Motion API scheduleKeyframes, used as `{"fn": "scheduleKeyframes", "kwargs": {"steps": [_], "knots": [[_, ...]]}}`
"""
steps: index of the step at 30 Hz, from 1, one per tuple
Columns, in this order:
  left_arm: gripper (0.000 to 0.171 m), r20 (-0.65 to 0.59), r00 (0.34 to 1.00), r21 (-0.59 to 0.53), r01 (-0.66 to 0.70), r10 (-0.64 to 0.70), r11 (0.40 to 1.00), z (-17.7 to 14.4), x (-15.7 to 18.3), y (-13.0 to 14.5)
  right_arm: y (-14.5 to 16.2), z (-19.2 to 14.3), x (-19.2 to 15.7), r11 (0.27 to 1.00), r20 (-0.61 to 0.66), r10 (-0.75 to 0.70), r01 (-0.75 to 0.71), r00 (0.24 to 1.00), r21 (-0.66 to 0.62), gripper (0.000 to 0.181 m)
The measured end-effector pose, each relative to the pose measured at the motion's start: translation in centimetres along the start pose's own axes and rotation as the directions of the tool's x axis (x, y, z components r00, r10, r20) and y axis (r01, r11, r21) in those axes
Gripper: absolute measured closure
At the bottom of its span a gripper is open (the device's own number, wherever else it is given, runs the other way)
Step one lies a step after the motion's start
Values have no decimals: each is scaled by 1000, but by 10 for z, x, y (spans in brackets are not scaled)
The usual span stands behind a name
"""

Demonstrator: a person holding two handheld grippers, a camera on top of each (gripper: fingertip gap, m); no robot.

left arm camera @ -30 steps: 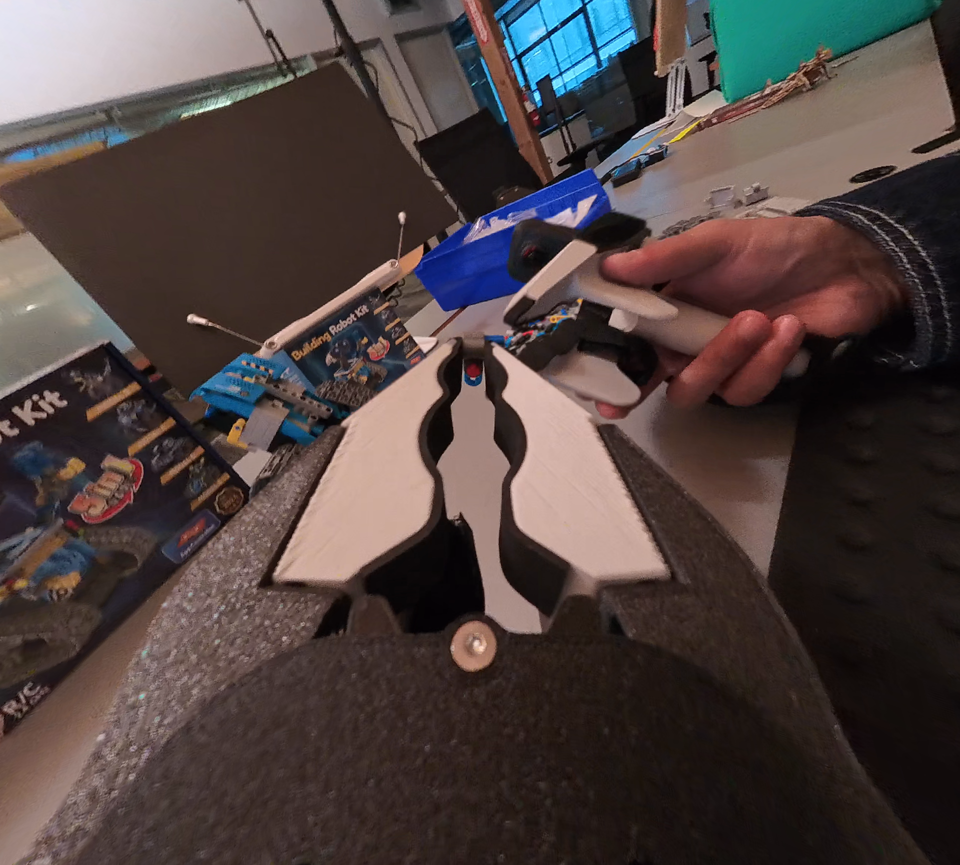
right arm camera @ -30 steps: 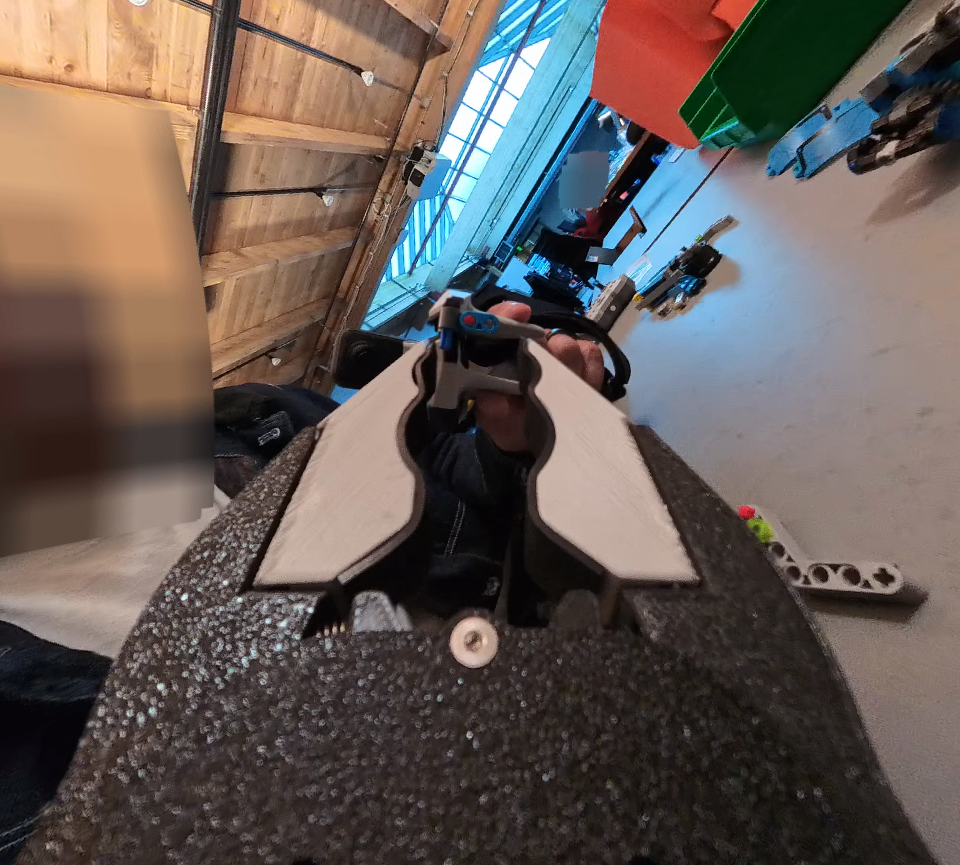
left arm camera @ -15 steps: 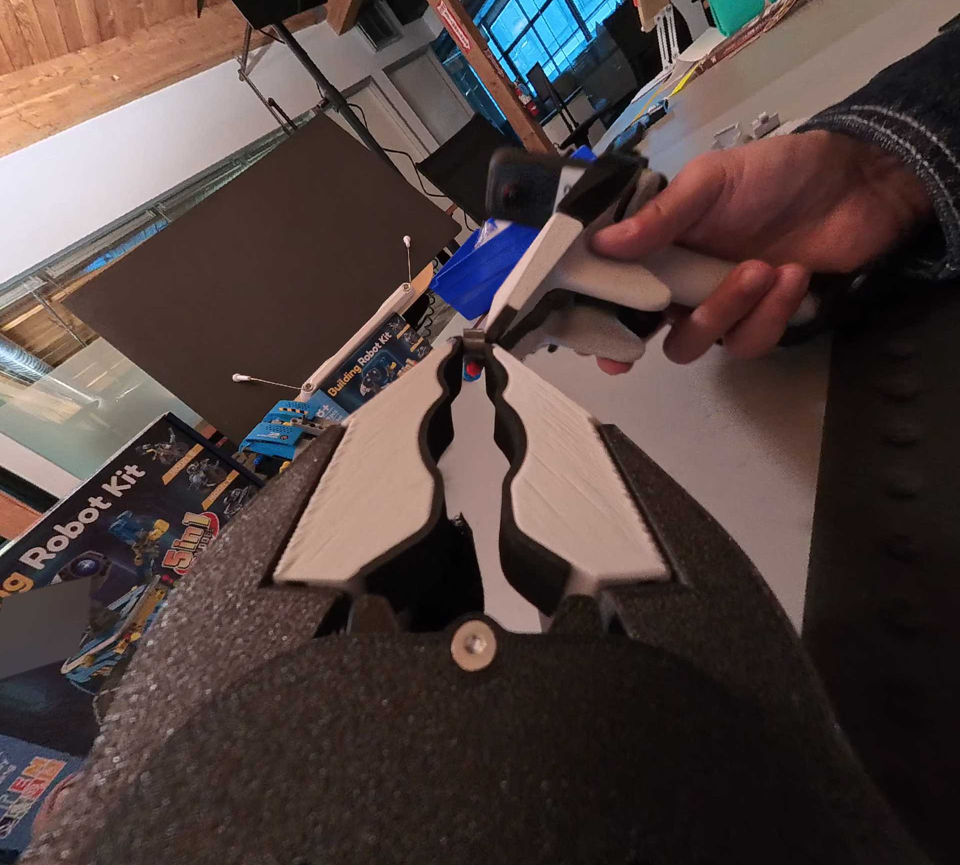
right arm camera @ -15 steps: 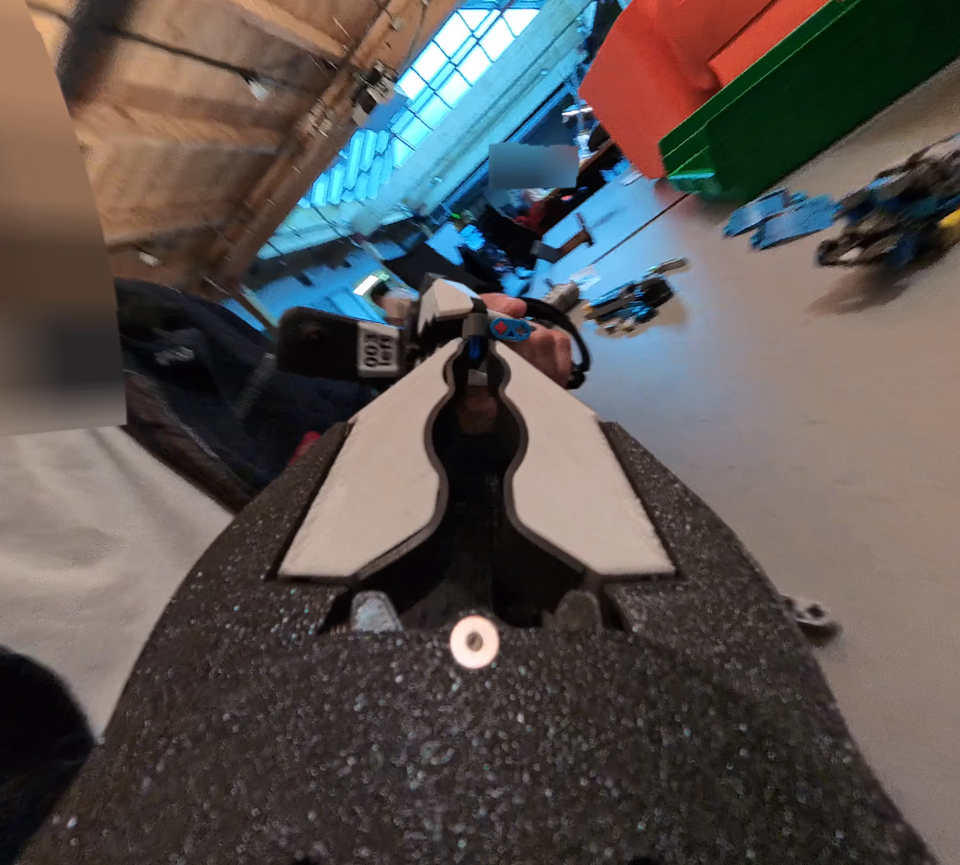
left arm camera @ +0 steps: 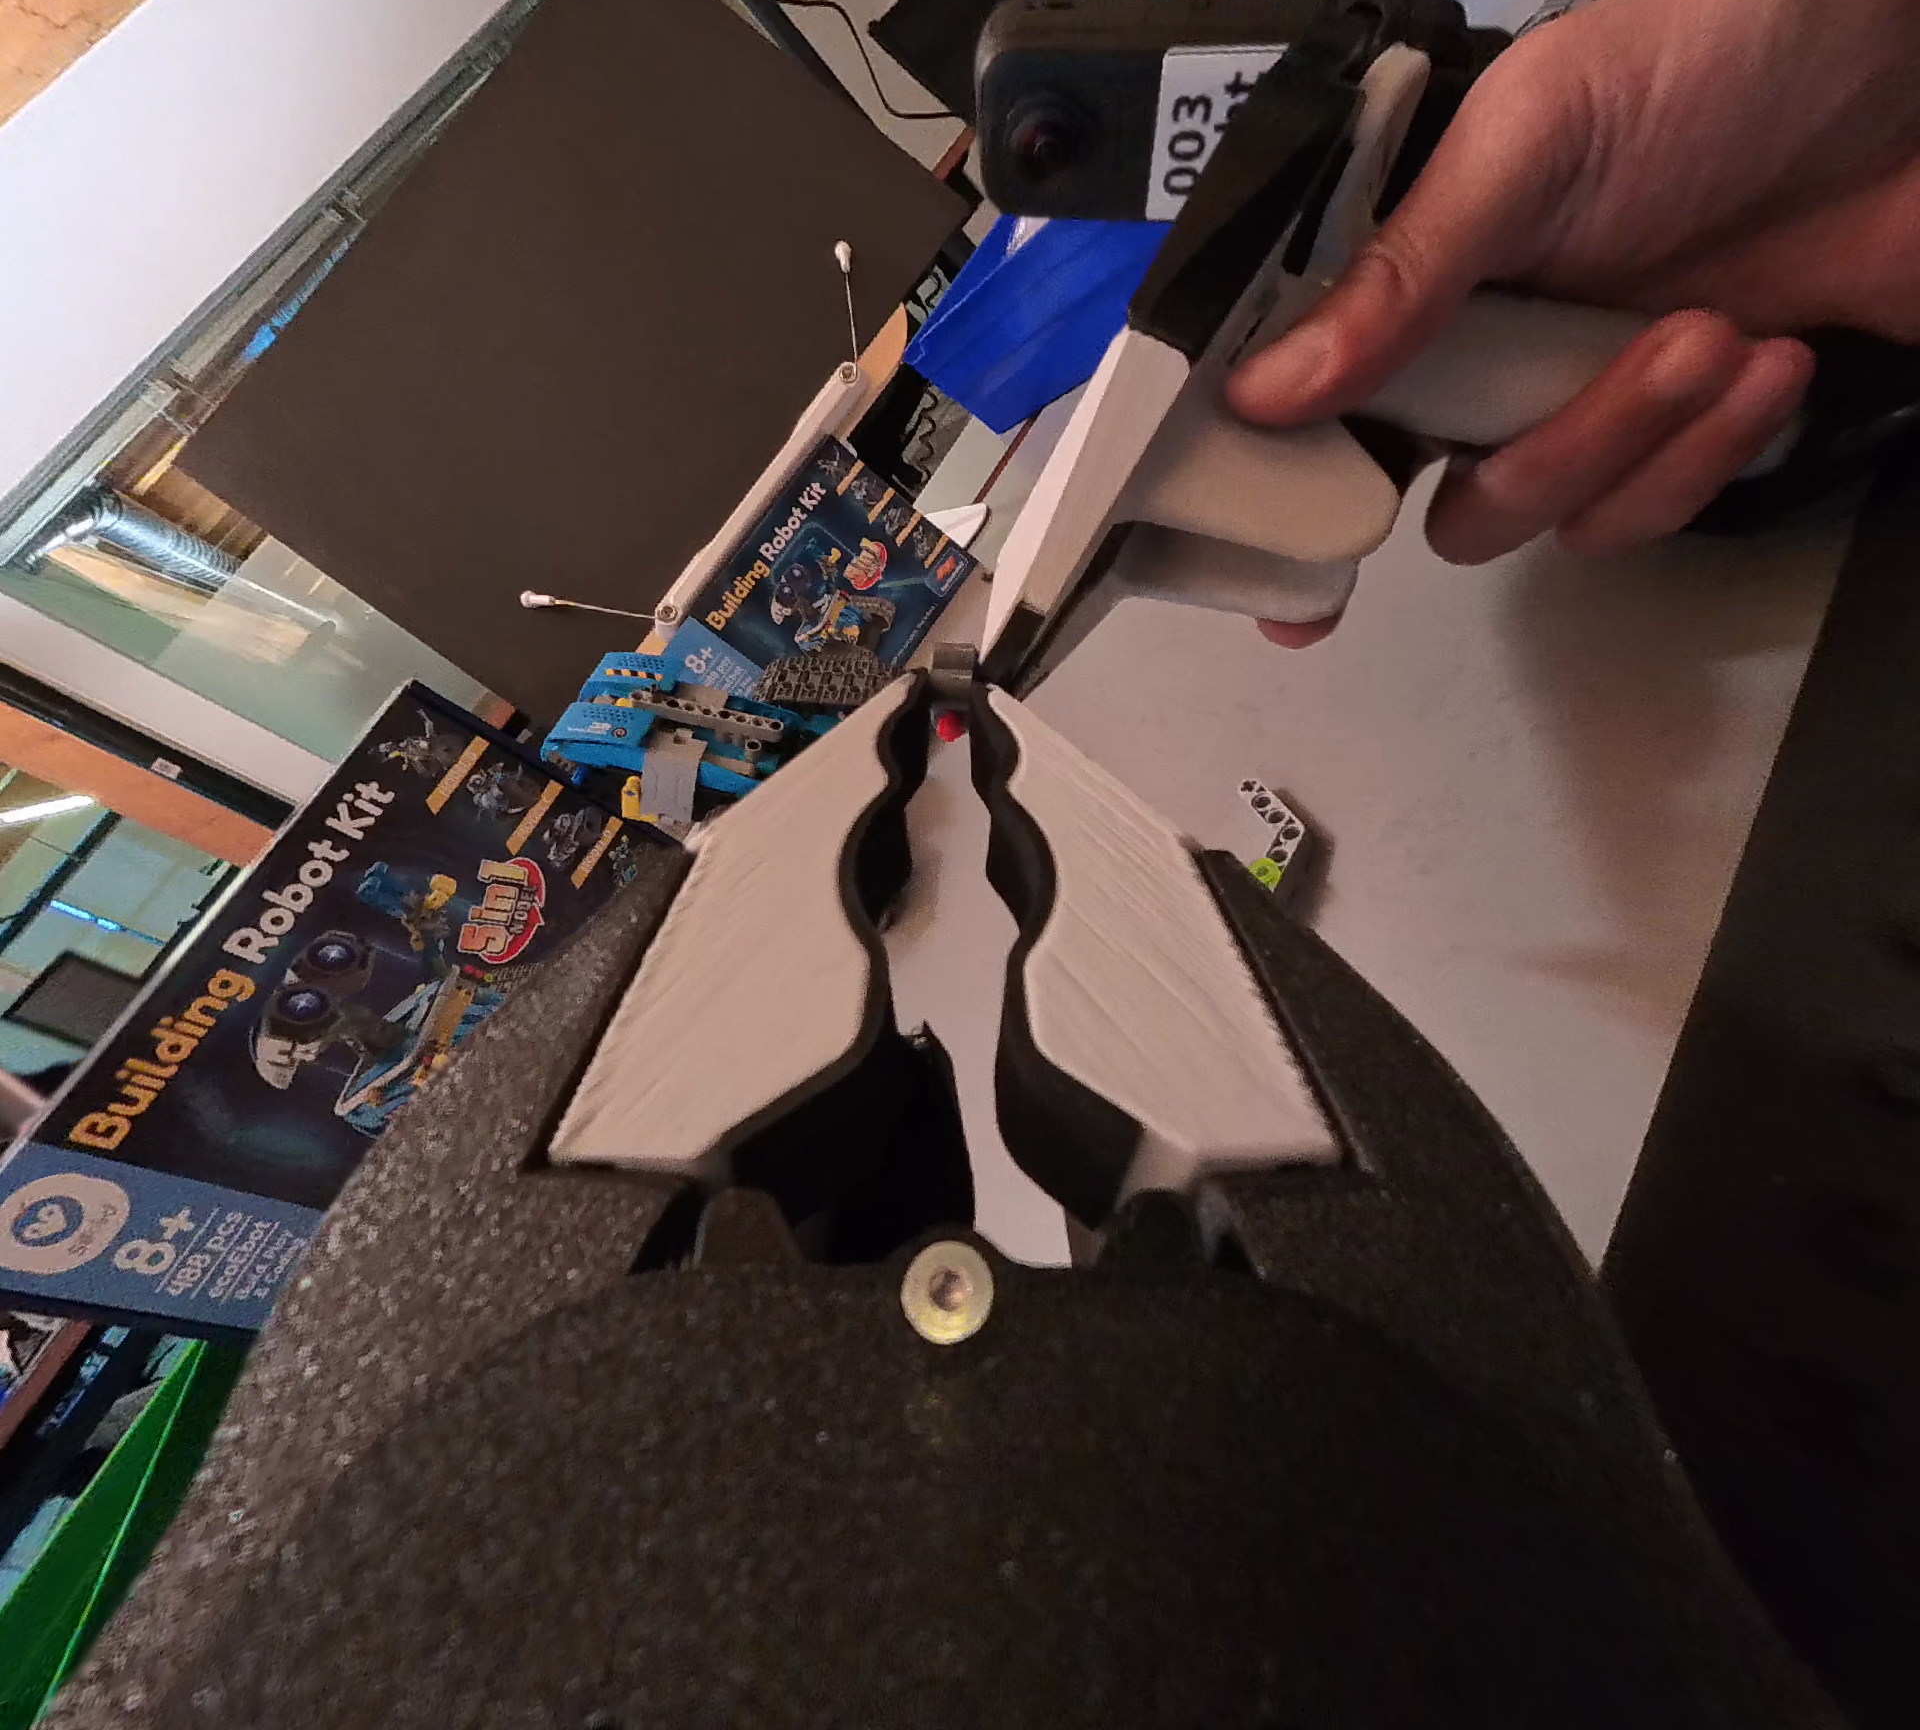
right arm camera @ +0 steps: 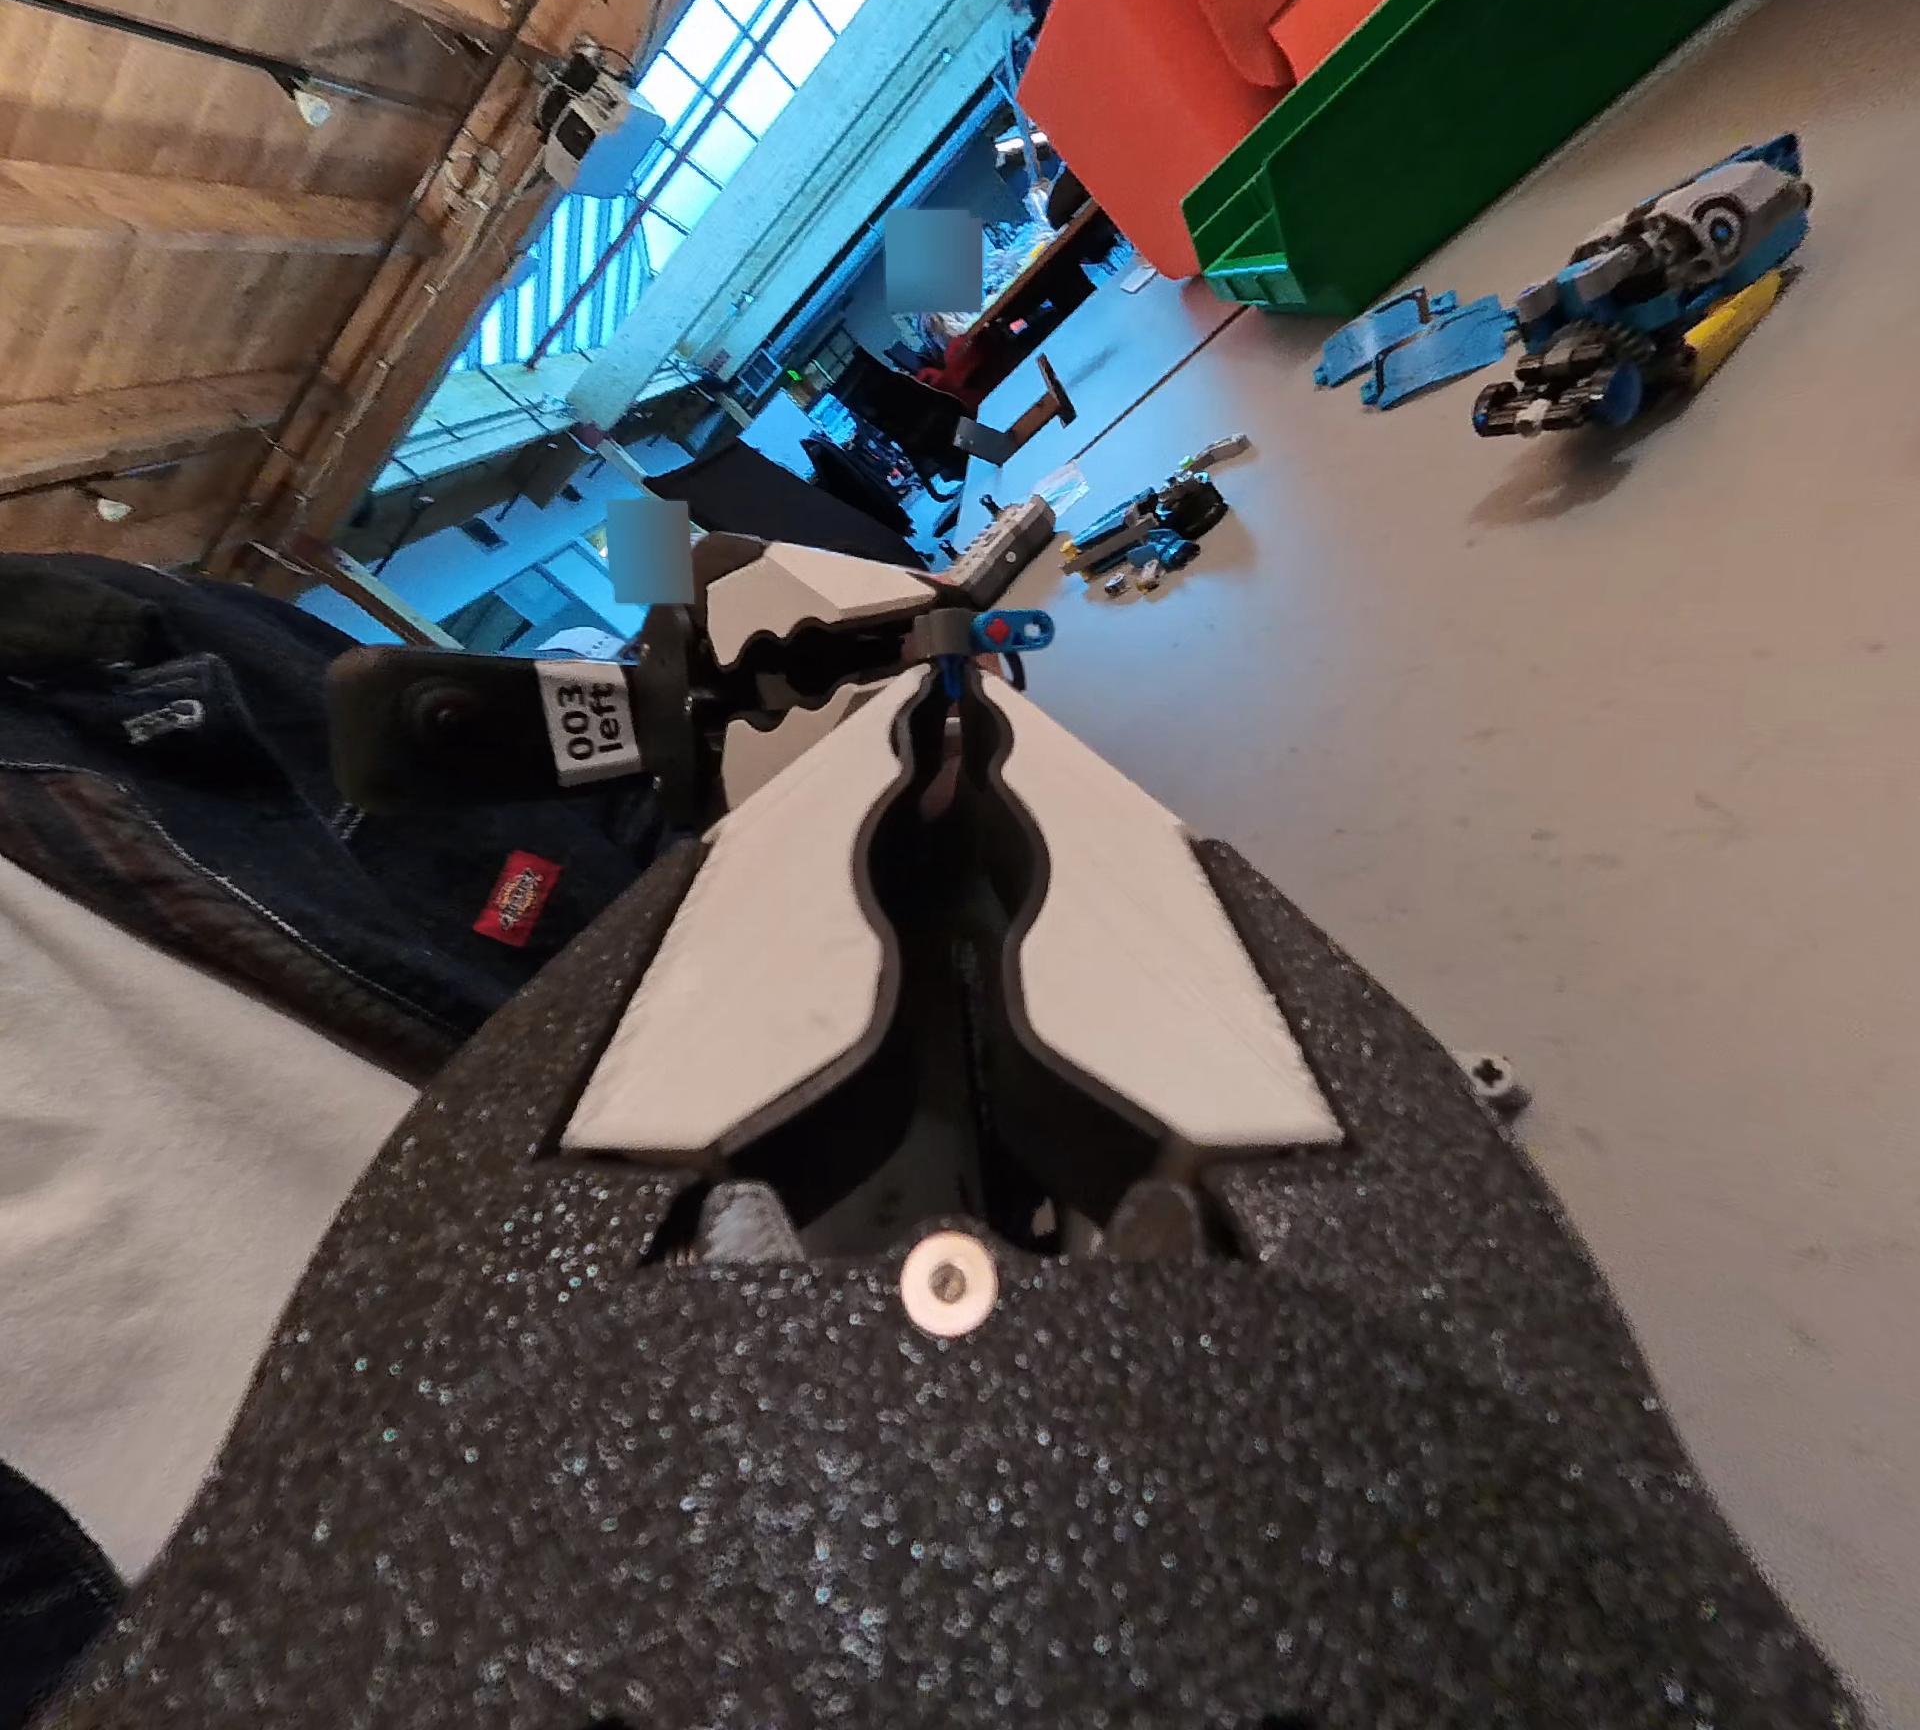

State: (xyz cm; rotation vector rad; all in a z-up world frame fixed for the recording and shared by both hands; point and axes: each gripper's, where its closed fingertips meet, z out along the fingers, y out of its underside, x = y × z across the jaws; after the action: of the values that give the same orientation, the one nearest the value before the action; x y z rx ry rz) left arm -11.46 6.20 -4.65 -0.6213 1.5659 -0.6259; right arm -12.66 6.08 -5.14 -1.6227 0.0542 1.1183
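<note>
Two tools (left arm camera: 943, 712) (right arm camera: 951, 681) pinching small parts (right arm camera: 1000, 631)

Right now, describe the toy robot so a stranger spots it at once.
Find the green bin on the grey table. Beside it sits the blue-grey toy robot. Unlike the flat blue panels nearby, it has black gears and a yellow piece.

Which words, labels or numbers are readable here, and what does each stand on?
I do not copy writing; these things bear it:
Large dark kit box: legible print.
Small kit box: legible print.
Left-view camera sticker: legible.
Right-view camera sticker: legible.
Red patch on denim: too small to read.
</note>
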Motion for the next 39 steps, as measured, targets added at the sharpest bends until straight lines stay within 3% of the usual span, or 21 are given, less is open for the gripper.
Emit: {"fn": "scheduleKeyframes", "kwargs": {"steps": [9,11,12,14,20,23,25,26,27,28,29,30,33,36,39], "knots": [[165,15,999,-37,34,-34,999,2,-3,5,0,4,4,1000,3,29,-29,1000,-5,179],[166,294,949,-44,135,-117,990,-12,-64,21,47,9,21,964,-118,-34,1,992,-266,181],[167,304,914,-23,291,-270,957,-17,-85,39,53,17,10,950,-64,-92,69,994,-305,180],[167,294,867,0,421,-402,907,-25,-103,62,37,13,11,976,-71,-33,17,997,-215,181],[165,103,959,-39,269,-264,962,-3,-53,40,34,14,16,979,-98,-52,32,994,-200,180],[165,-42,952,71,306,-304,949,-6,-36,17,16,2,28,985,-207,-122,92,971,-144,180],[165,-121,919,99,387,-375,917,-8,-31,11,-4,-28,49,962,-398,-265,212,878,-171,180],[165,-158,895,90,434,-418,896,-7,-28,12,-15,-62,73,935,-565,-353,254,745,-249,179],[165,-194,864,74,485,-465,871,-6,-26,14,-28,-109,96,902,-716,-432,259,548,-346,179],[165,-220,833,55,530,-508,846,-4,-24,16,-40,-160,111,887,-816,-460,228,349,-402,179],[165,-230,811,40,559,-537,828,-3,-24,18,-48,-202,117,892,-868,-448,178,215,-417,179],[165,-232,800,29,575,-554,818,-2,-24,20,-49,-230,118,898,-884,-438,130,162,-421,179],[165,-239,791,3,581,-563,814,1,-21,24,-41,-274,121,923,-916,-384,24,112,-384,179],[165,-227,798,-4,572,-558,820,2,-21,26,-36,-285,124,938,-930,-345,16,129,-346,178],[165,-220,772,-30,606,-597,795,4,-23,33,-37,-303,123,937,-935,-347,-5,78,-348,163]]}}
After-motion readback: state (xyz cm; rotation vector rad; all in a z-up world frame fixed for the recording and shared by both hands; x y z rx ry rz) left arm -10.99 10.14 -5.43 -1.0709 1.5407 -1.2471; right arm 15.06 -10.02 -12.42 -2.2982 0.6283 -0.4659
